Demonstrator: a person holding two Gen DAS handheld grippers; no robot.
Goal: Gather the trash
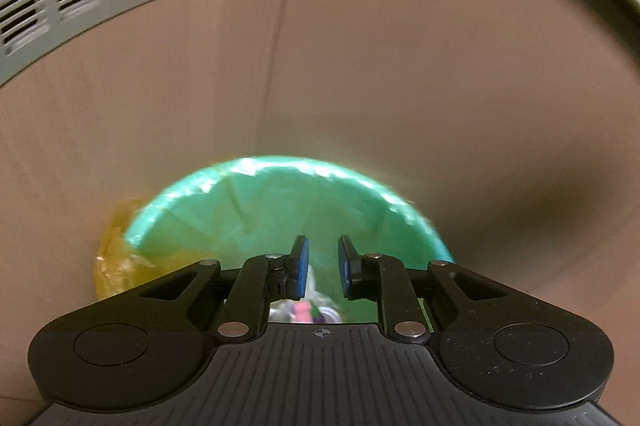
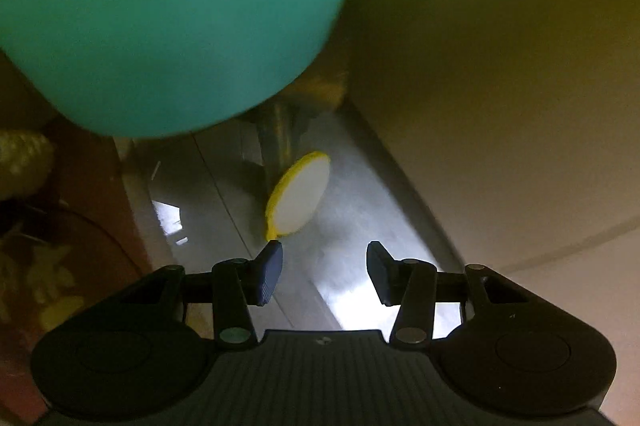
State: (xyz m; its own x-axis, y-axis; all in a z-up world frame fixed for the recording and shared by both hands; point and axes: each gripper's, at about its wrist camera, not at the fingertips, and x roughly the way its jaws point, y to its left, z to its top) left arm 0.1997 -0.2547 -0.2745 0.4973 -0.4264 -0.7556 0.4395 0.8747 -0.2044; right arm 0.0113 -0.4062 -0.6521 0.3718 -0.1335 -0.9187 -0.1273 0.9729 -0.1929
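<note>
Pinching green bag (image 1: 280,209): left gripper (image 1: 323,268) | right gripper (image 2: 324,272): jaws spread, empty | yellow-rimmed disc (image 2: 298,195) just beyond fingertips

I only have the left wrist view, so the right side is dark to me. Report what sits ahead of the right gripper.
Observer: A flat round disc, white with a yellow rim, sits on the glossy grey floor just beyond the right gripper.
Operator: Give me its jaws.
Observer: They stand open, with nothing between them.
Operator: Place the bin for me.
Observer: The teal plastic bin fills the upper left of the right wrist view, above the disc.
</note>
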